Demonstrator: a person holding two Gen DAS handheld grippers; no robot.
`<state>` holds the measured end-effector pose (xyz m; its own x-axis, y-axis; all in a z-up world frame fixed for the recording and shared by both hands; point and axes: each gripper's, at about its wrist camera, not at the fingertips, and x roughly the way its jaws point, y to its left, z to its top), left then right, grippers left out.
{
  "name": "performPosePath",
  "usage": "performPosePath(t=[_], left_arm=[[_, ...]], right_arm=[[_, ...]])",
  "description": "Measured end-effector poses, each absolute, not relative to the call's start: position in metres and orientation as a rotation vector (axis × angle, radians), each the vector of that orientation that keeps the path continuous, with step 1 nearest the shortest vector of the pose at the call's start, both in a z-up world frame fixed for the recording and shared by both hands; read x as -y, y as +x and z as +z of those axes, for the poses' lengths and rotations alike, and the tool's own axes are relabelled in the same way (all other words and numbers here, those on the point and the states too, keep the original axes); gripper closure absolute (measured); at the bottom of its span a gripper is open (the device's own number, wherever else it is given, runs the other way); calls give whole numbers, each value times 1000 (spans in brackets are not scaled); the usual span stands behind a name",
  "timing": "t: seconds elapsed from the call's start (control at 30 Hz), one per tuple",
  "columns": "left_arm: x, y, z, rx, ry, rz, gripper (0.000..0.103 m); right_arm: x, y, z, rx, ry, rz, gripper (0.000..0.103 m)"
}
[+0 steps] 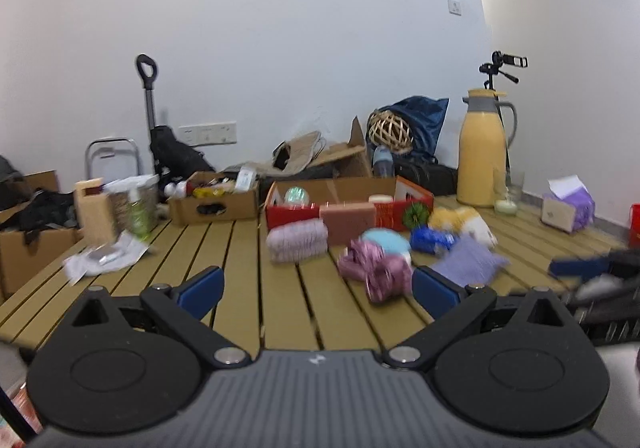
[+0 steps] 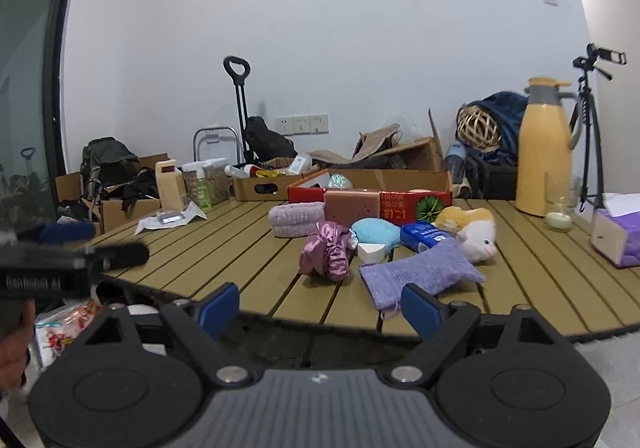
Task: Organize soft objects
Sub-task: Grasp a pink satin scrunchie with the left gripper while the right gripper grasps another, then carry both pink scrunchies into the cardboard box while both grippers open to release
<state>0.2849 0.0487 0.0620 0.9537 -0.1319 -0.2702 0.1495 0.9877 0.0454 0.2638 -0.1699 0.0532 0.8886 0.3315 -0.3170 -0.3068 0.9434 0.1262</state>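
Soft things lie in a cluster on the slatted wooden table (image 2: 224,248): a shiny pink scrunchie (image 2: 328,250), a purple knitted mitt (image 2: 420,270), a light blue pad (image 2: 376,230), a lilac fluffy roll (image 2: 296,220), a blue packet (image 2: 424,234) and a yellow-and-white plush cat (image 2: 476,232). A red cardboard box (image 2: 400,202) stands open behind them, a pink block (image 2: 352,204) against its front. My right gripper (image 2: 320,308) hangs open at the table's near edge, empty. My left gripper (image 1: 316,288) is open over the table, short of the scrunchie (image 1: 376,268), nothing between its fingers.
A yellow thermos jug (image 2: 546,148), a glass candle (image 2: 560,218) and a purple tissue box (image 2: 616,236) stand at the right. Cardboard boxes (image 2: 264,184), a wooden block (image 2: 172,184) and a spray bottle (image 2: 202,188) line the far left edge. A tripod (image 2: 592,128) stands behind.
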Motion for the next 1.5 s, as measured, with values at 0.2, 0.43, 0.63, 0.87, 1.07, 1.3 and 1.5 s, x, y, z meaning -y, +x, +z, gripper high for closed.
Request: performPosePath(t=[0.2, 0.43, 0.63, 0.87, 1.07, 1.3, 1.5], left_arm=[[-35, 405, 55, -361, 37, -233, 5], [-26, 514, 16, -549, -123, -383, 25], [-29, 546, -9, -643, -198, -445, 56], [-46, 543, -13, -654, -288, -458, 70], [-50, 533, -19, -673, -317, -443, 78], [-47, 554, -16, -644, -289, -398, 43], [-39, 565, -21, -684, -333, -470, 85]], right_arm=[[154, 359, 37, -411, 122, 351, 31], [135, 437, 14, -480, 98, 384, 40], [139, 471, -1, -543, 109, 423, 56], [157, 495, -5, -563, 175, 424, 58], [162, 517, -5, -568, 176, 357, 59], [166, 541, -2, -604, 197, 389, 60], [170, 548, -2, -629, 201, 400, 76]])
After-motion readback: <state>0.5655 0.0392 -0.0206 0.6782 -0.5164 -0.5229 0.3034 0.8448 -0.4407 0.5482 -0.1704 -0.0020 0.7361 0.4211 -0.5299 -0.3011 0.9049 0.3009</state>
